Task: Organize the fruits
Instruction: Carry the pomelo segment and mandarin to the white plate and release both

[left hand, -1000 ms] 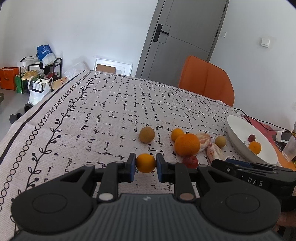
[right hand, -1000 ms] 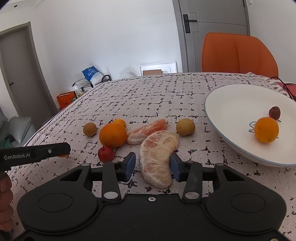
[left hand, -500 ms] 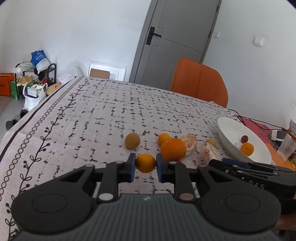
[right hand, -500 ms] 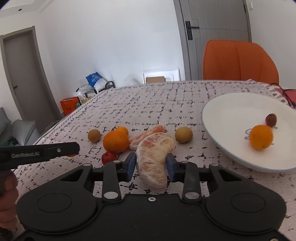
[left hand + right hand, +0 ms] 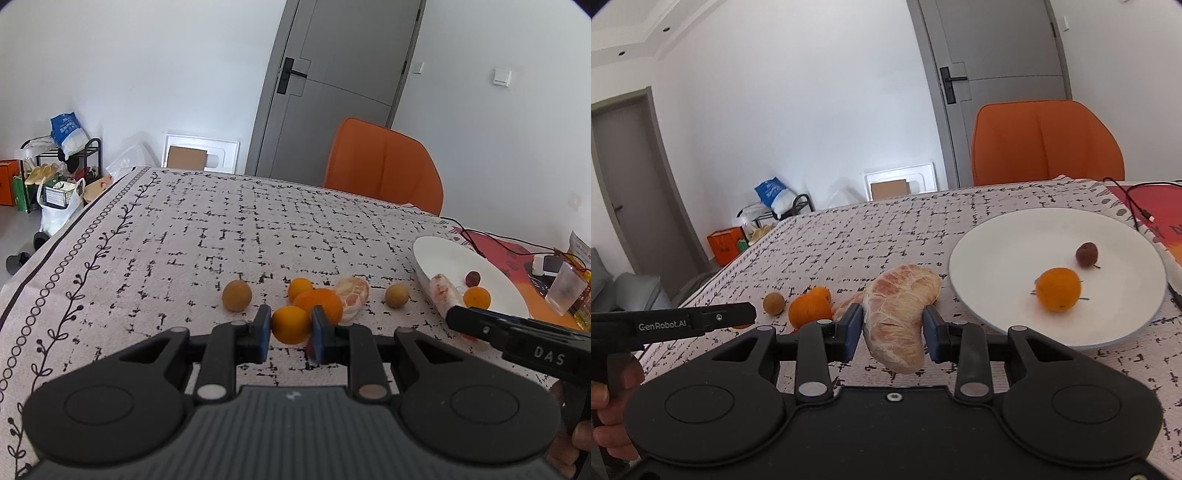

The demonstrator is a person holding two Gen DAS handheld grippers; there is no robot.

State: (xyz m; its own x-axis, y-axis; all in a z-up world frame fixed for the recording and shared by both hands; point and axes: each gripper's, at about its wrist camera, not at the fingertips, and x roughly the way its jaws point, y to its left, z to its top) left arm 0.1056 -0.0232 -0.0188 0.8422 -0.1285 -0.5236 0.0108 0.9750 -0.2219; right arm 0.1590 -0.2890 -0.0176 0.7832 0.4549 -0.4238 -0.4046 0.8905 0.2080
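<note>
My left gripper (image 5: 290,326) is shut on a small orange (image 5: 291,325) and holds it above the table. My right gripper (image 5: 894,326) is shut on a peeled pomelo segment (image 5: 899,314), lifted off the cloth just left of the white plate (image 5: 997,229). The plate holds an orange (image 5: 1058,289) and a small dark fruit (image 5: 1086,253). On the cloth lie a large orange (image 5: 325,301), a small orange (image 5: 300,287), another peeled segment (image 5: 352,293) and two brownish round fruits (image 5: 237,295) (image 5: 397,296). The right gripper (image 5: 448,312) shows in the left view.
An orange chair (image 5: 382,166) stands behind the table. A cable (image 5: 491,240), a plastic cup (image 5: 565,293) and small items lie right of the plate. The table's left edge (image 5: 48,247) drops to a cluttered floor.
My right gripper closed on the pomelo segment and lifted it toward the plate. My left gripper rose with the small orange.
</note>
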